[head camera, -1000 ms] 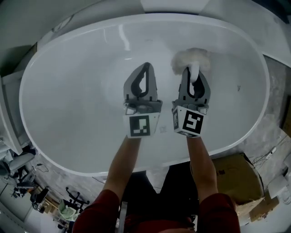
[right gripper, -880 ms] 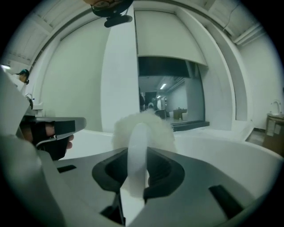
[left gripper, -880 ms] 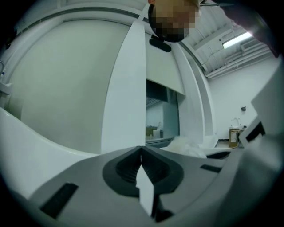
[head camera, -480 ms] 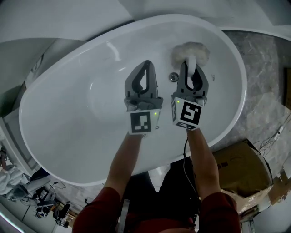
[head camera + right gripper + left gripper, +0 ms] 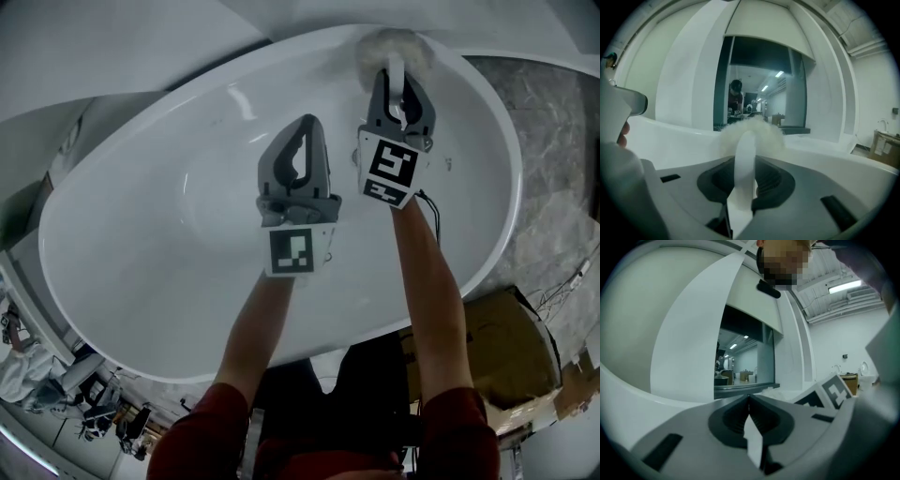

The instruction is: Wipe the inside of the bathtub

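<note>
The white oval bathtub [image 5: 141,234] fills the head view. My right gripper [image 5: 397,73] reaches to the tub's far wall and is shut on the white handle [image 5: 744,161] of a fluffy white brush [image 5: 386,45]. The brush head [image 5: 751,131] presses on the far wall just under the rim. My left gripper [image 5: 302,129] hovers over the middle of the tub, to the left of the right one and nearer to me. Its jaws are shut tip to tip [image 5: 749,397] with nothing held.
A cardboard box [image 5: 502,347] stands on the floor at the tub's near right. Grey marbled floor [image 5: 558,178] runs along the right side. Cluttered gear [image 5: 56,384] lies at the lower left. A dark window opening [image 5: 759,89] shows beyond the tub's rim.
My right gripper has pushed the brush away from me, from the tub's bottom up to the far wall near the rim. The left gripper has hardly moved.
</note>
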`<state>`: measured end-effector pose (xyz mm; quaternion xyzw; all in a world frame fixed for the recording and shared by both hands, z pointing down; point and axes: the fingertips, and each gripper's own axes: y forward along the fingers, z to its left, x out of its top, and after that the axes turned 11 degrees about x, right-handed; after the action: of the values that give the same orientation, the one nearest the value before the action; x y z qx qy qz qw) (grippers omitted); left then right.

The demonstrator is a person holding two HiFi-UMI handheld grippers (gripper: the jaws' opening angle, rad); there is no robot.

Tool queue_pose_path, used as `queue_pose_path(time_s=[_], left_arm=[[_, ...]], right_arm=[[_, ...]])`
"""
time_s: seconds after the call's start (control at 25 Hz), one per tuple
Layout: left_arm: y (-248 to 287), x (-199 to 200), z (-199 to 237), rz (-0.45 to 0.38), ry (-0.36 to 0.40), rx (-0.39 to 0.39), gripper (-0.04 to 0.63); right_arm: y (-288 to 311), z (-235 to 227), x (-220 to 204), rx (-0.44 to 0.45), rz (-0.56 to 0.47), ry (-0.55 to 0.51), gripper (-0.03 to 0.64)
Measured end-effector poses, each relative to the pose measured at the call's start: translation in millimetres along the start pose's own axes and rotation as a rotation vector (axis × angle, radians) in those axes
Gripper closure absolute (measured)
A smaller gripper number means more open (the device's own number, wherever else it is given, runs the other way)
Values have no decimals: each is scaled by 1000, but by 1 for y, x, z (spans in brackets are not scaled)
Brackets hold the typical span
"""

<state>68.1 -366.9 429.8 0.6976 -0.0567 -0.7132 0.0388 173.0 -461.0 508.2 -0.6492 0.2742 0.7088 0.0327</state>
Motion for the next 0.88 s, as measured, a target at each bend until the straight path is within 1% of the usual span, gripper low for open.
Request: queue_pose_path(time_s=[0.08,0.2,0.32,0.44,0.52,0.68,0.88], left_arm=[[0,-6,9,8,-1,9,580],[0,-13,20,14,1,24,580],[-6,-15,35,17,-2,45,580],[-17,-14,64,11,-15,73,580],[-24,-15,88,8,-20,90,580],[-37,-17,115,17,-21,132,580],[-57,-16,151,23,-14,188,580]], right_arm=[[4,2,-3,-15,-14,-4,523],[6,1,-8,-36,-18,16,523],[5,6,-10,-42,-16,13,523],[11,41,-5,-12,-13,-48,523],[18,70,-5,10,-8,-62,523],[22,86,-5,5,-5,-29,523],[20,114,2,20,-10,-10,523]])
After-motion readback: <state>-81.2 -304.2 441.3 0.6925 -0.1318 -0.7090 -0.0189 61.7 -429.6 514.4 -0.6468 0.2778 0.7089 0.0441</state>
